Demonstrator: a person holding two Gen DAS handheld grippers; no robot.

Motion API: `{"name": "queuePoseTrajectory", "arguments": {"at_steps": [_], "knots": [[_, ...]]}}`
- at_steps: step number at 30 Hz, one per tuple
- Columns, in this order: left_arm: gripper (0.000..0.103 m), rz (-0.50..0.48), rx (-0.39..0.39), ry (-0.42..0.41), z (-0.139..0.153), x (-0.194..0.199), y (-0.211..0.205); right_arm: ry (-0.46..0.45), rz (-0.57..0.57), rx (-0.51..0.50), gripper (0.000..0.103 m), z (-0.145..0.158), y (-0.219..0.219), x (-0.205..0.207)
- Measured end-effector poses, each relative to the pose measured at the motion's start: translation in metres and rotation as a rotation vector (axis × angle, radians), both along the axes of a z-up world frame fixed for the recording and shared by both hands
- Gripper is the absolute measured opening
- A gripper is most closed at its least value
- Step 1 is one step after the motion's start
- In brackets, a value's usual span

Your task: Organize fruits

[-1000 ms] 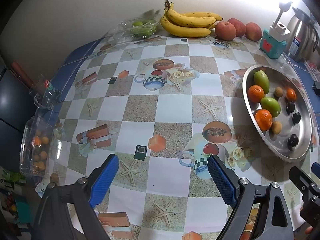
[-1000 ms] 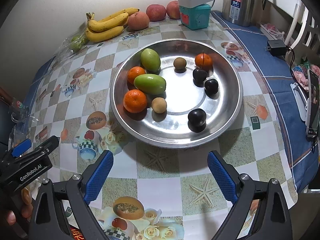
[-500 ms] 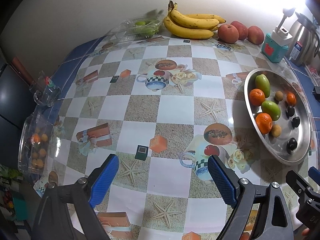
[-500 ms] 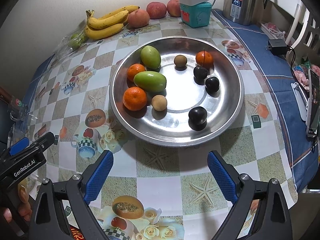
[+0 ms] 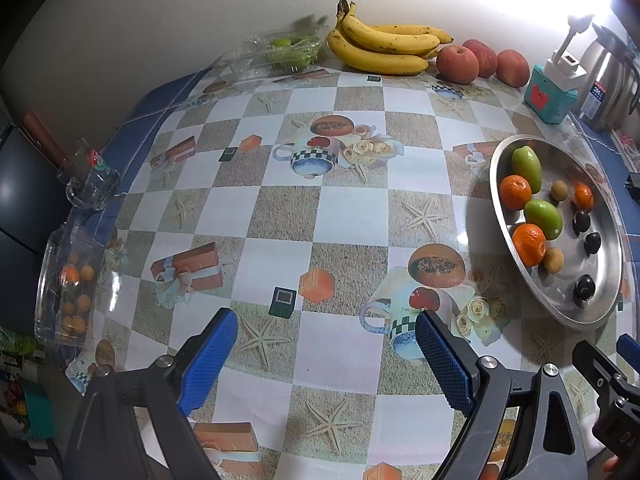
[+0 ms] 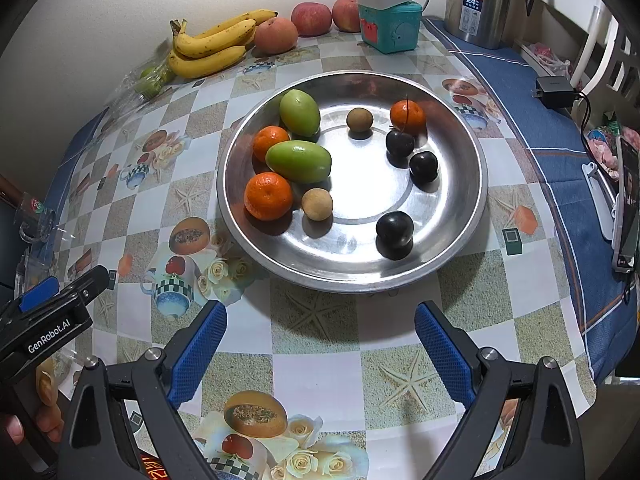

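Change from earlier frames: the left wrist view is framed a little wider than a second ago, so the bananas (image 5: 384,46) and apples (image 5: 458,64) are seen lower in the picture; no fruit in the tray has been shifted.
Left gripper (image 5: 326,354): jaws are held wide apart over bare tablecloth (image 5: 280,212); nothing is gripped.
Right gripper (image 6: 320,344): jaws are spread wide, nothing between them, just short of the tray's near rim.
Steel tray (image 6: 460,232): three oranges, two green fruits (image 6: 299,161), two small brown fruits and three dark plums (image 6: 394,229) are held in it, oranges and green fruits grouped at its left side.
Loose fruit: bananas and apples are lined up at the wall, well apart from the tray.
Left view only: a clear box of small orange fruits (image 5: 72,284) at the table's left edge.
Right view only: a black charger (image 6: 554,90) on the blue cloth; fingers (image 6: 48,400) are seen on the left gripper's handle.
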State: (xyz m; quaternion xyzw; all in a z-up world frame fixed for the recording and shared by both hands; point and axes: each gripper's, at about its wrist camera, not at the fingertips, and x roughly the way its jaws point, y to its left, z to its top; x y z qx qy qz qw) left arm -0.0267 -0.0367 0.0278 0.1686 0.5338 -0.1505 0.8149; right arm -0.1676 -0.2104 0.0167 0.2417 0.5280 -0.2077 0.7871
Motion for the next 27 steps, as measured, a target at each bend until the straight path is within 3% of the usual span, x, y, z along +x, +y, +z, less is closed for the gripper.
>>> {"name": "queuePoseTrajectory", "arguments": {"at_steps": [19, 24, 27], "knots": [[0.092, 0.000, 0.001, -0.002, -0.0005, -0.0008, 0.0000, 0.010, 0.006, 0.006, 0.095, -0.0033, 0.0014, 0.0005], [0.092, -0.014, -0.006, -0.057, 0.0077, -0.0064, -0.0008, 0.013, 0.006, 0.009, 0.095, -0.0035, 0.0009, 0.0011], [0.092, -0.015, -0.003, -0.043, 0.0058, -0.0043, -0.0011, 0.014, 0.006, 0.009, 0.095, -0.0039, 0.0010, 0.0002]]}}
